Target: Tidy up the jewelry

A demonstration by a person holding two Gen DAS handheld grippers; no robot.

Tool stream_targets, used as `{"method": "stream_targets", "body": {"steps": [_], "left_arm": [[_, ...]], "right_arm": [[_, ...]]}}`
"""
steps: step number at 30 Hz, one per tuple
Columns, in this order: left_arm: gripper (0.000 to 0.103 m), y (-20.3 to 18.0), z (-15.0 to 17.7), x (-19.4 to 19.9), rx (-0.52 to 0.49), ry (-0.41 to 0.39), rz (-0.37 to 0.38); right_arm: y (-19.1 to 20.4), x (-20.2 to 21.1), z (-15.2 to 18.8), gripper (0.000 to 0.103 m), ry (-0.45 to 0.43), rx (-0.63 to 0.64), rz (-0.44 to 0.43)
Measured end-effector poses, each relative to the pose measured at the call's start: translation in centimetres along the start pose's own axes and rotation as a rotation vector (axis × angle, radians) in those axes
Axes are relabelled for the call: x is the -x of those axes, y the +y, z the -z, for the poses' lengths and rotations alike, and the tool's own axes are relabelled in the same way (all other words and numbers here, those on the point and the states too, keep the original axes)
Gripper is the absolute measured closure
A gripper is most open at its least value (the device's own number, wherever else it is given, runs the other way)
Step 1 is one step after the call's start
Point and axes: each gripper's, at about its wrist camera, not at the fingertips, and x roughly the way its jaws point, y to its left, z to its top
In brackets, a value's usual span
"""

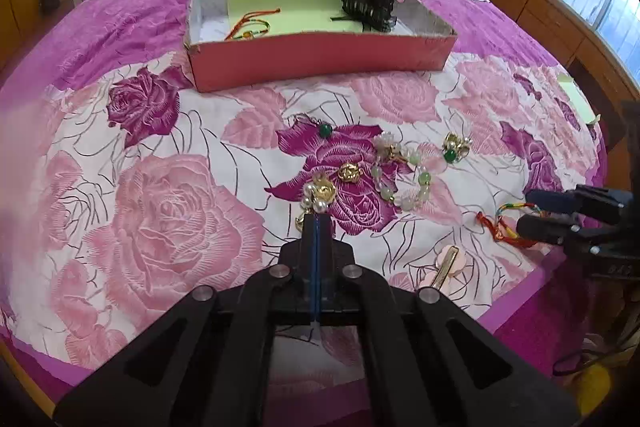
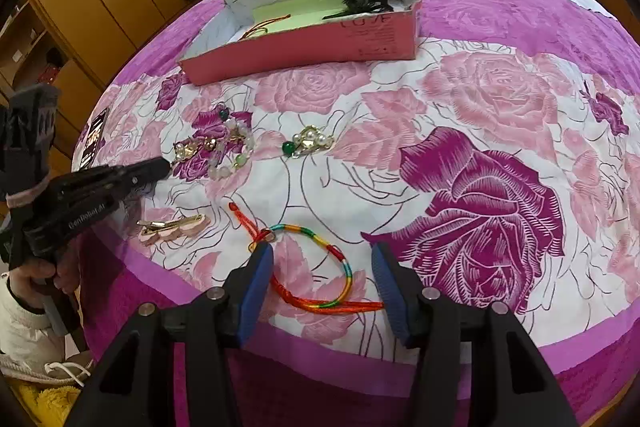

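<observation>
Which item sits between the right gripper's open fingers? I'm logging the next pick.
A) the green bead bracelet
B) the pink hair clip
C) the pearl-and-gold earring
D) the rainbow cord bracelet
D: in the right wrist view the rainbow cord bracelet lies on the bedspread between the blue pads of the open right gripper.
</observation>
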Motion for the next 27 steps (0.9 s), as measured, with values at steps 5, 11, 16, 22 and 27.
{"method": "stream_targets", "body": {"steps": [5, 11, 16, 22, 27], "left_arm": [[0.103, 0.06, -0.11, 0.45, 0.001, -0.013, 0.004], [0.103, 0.48, -0.24, 0.71, 0.017, -0.011, -0.011], [0.100, 0.24, -0.08, 0.79, -0.007, 0.004, -0.030], [0.083, 0.01, 0.31, 0.88, -0.032, 0.007, -0.045], [0.083, 0.07, 0.31, 0.42, -0.028, 0.017, -0.049]], "right_arm": [[0.06, -0.42, 0.22, 0.047, 0.005, 0.007, -0.012], [0.18, -0.69, 0.46, 0.053, 0.010, 0.028, -0.027], [0.21, -0.80, 0.61, 0.064, 0.005, 0.036, -0.024], [-0.35, -0.65, 0.69, 0.092, -0.005, 0.017, -0.025], [-0.51, -0.15, 0.79, 0.096, -0.027, 0.006, -0.049]]}}
